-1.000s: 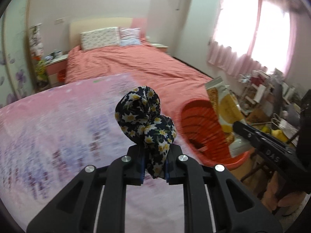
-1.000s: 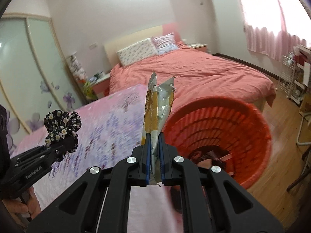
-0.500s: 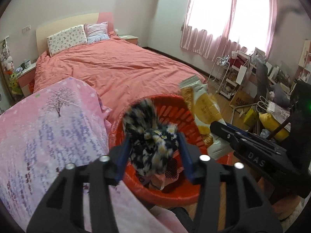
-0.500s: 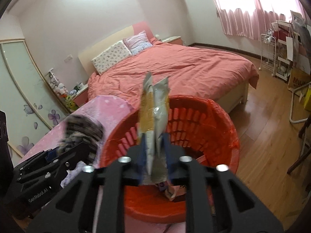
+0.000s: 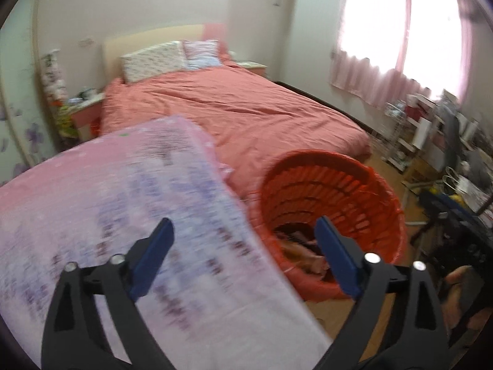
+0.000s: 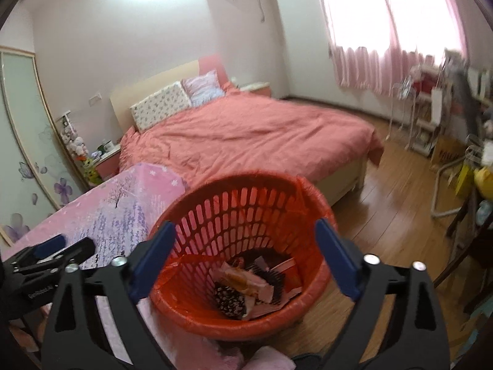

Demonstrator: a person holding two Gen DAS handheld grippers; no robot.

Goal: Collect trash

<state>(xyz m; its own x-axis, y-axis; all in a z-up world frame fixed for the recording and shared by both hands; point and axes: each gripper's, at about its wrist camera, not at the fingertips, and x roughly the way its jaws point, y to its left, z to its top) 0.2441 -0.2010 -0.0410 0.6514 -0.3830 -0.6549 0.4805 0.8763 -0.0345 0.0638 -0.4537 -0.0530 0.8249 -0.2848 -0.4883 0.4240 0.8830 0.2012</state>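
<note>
Wrappers [image 6: 246,283] and floral cloth [image 6: 229,303] inside red basket [image 6: 246,182]; both grippers [image 5: 243,237] [image 6: 245,240] spread, empty.

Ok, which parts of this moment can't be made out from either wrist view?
- Left wrist view: pink quilt print, motion-blurred.
- Left wrist view: red basket contents, mostly hidden by its wall and a finger.
- Right wrist view: trash labels, too small.
- Right wrist view: shelf clutter, blurred.

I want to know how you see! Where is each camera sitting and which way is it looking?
Left wrist: rides the left gripper, facing the pink blanket and red bed; its open blue fingers show.
Right wrist: rides the right gripper, looking down into the orange basket of trash; its open fingers show, and the left gripper at the lower left.
Shared: bed, blanket, basket, pink curtains.
</note>
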